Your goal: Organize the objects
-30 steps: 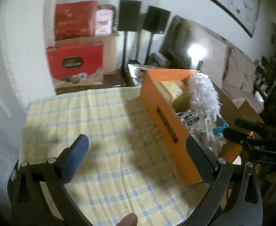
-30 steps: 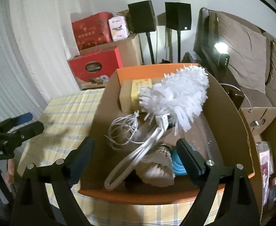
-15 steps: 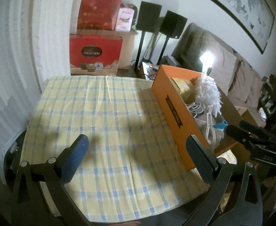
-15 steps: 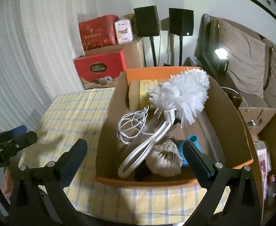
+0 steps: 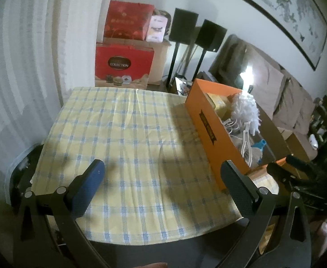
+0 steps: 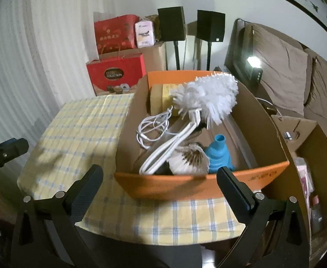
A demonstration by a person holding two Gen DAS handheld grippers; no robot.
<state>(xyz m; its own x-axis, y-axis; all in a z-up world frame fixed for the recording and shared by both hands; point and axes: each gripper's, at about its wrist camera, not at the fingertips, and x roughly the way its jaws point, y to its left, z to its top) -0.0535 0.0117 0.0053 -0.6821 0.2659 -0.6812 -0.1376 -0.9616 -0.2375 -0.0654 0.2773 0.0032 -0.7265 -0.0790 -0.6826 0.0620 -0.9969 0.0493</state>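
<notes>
My left gripper [image 5: 162,184] hangs with its jaws spread wide, holding nothing. My right gripper [image 6: 160,186] is spread just as wide and empty, level beside the left.

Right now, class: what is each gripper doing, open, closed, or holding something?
Left gripper: open, holding nothing, above the checked tablecloth.
Right gripper: open, holding nothing, in front of the orange box.

Both grippers [image 5: 162,188] [image 6: 160,186] farther back from the orange box [image 6: 185,183], more tablecloth [image 5: 123,134] visible.
</notes>
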